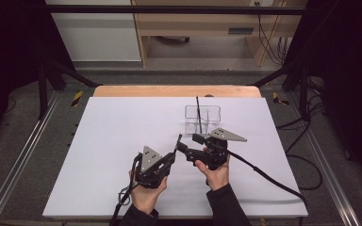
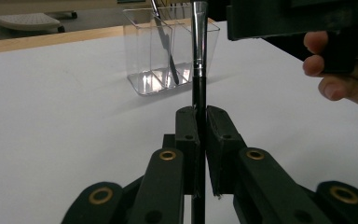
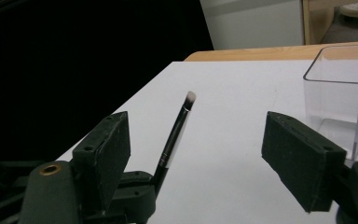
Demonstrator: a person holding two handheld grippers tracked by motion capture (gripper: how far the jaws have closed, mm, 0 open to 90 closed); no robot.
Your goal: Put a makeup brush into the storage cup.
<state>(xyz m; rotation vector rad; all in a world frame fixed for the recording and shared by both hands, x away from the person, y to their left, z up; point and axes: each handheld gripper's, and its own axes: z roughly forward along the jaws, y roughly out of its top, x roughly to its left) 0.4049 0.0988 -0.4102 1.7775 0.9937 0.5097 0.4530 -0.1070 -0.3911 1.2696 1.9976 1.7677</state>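
Slim black makeup brush (image 2: 198, 93), silver ferrule, pale bristle tip, standing tilted, clamped low on the handle in the left claw (image 2: 199, 135) near the middle of the table. Clear divided plastic holder (image 1: 202, 118) just beyond to the right, upright, another dark brush (image 1: 199, 113) leaning inside.

a clear plastic organizer (image 1: 202, 117) stood toward the far side of the white desk (image 1: 113, 155), one dark brush (image 1: 199, 113) leaning inside it; a wooden shelf unit (image 1: 202, 28) rose beyond
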